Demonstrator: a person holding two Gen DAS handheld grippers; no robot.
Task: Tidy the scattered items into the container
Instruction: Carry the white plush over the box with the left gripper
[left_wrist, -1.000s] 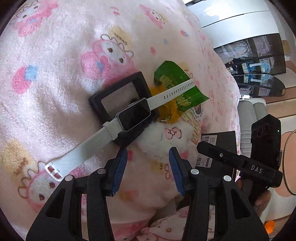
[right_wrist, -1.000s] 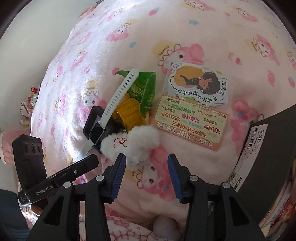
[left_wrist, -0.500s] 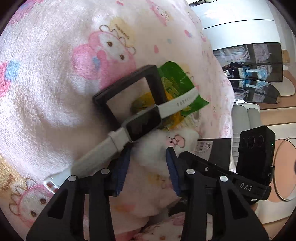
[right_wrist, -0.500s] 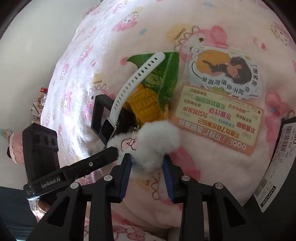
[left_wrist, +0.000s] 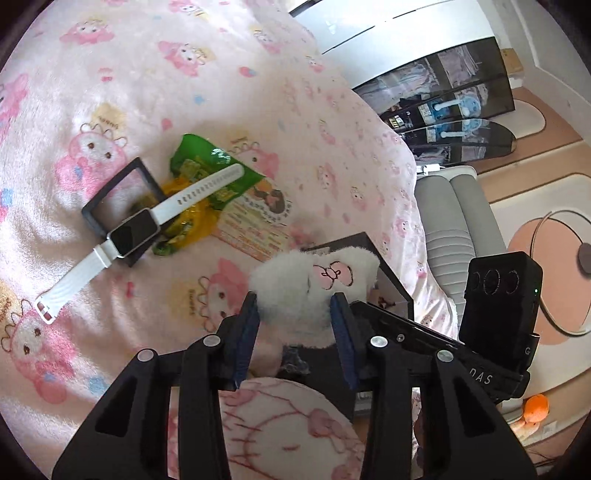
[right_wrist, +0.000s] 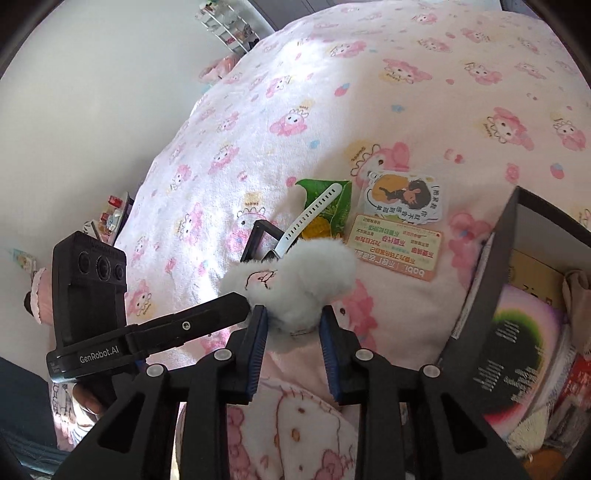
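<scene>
blue pads (left_wrist: 246, 332) of the left gripper (left_wrist: 295, 321) are drawn in about halfway, pressed into the fur on both sides of the white plush toy (left_wrist: 314, 280). it's held up clear of the pink blanket (left_wrist: 258, 92). (a)

and the right gripper (right_wrist: 293, 332)? its own camera shows the same toy between its fingers, narrowed about as much. (b)

it looks clamped on it too, though the fur hides the contact, so i can't be sure it has more than fluff. two tools on one soft thing is the risk: if they pull apart or one lets go late, the toy twists out or tears at a seam. (a)

where's the container? (b)

the black box (right_wrist: 509, 236) stands just right of the toy, open, with printed things already inside. its near wall is tall. a low carry could knock the toy against the rim and push the box over the bed's edge, which seems close. (a)

and what's left on the blanket? (b)

the white watch (left_wrist: 133, 232) lies across a black frame (left_wrist: 110, 195) and a green snack packet (left_wrist: 207, 162), with a printed card (right_wrist: 395, 251) and a sticker (right_wrist: 402, 199) beside them, all apart from the toy. my worry there is the strap: drag it and the frame and packet come along. (a)
</scene>
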